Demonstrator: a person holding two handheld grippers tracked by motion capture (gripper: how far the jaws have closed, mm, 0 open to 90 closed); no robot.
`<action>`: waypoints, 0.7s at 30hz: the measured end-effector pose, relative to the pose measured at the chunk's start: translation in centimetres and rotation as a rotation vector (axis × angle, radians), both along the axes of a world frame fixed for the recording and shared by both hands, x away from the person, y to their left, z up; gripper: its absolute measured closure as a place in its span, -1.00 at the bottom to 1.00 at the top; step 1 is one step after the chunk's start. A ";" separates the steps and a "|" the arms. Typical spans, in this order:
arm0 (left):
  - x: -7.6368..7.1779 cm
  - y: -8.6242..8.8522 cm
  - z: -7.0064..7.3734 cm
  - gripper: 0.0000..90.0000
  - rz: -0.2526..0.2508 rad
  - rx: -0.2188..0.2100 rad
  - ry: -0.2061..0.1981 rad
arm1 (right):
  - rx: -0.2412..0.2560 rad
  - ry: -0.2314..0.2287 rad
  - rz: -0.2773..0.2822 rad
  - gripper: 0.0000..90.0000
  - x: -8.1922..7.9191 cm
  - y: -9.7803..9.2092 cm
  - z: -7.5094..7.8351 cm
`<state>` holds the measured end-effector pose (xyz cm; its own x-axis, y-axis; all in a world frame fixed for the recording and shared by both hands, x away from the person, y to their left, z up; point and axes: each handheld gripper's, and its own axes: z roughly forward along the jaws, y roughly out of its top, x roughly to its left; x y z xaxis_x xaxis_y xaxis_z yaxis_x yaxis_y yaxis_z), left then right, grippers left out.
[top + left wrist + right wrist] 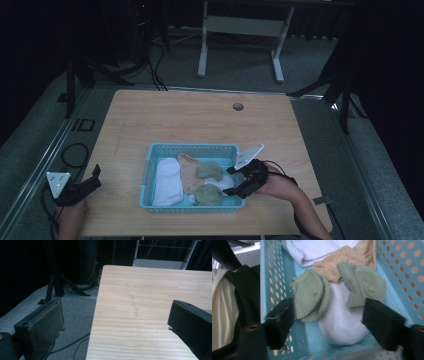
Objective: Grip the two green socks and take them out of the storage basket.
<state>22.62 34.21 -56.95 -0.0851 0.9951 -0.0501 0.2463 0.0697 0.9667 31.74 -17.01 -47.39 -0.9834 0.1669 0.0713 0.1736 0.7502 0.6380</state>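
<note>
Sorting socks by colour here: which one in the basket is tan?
The tan sock in the middle of the blue basket, between the long white sock on its left and the two green socks on its right.

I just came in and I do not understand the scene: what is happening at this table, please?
A person at a wooden table holds a pair of tongs in each hand. The right tongs hang open over a blue basket of socks, their jaws on either side of two green socks and a white sock, gripping nothing yet. A larger white sock and a tan sock also lie in the basket. The left tongs wait open at the table's left edge, holding nothing.
</note>
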 end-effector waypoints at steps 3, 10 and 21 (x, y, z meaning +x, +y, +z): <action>0.0 0.0 0.0 -0.98 0.000 -0.001 0.000 | -0.022 0.009 0.030 -0.07 -0.1 1.0 -0.5; 0.0 0.0 0.0 -0.98 0.000 0.002 0.000 | -0.070 0.008 0.059 0.14 -0.2 3.2 -1.2; 0.0 -0.1 0.0 -0.98 -0.004 0.008 0.001 | -0.158 0.008 0.074 0.28 0.3 5.5 -2.6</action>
<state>22.64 34.15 -56.94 -0.0809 0.9958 -0.0418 0.2480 0.0607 0.9669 32.00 -11.55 -49.95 -0.9929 0.1039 0.0579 0.1188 0.8522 0.5096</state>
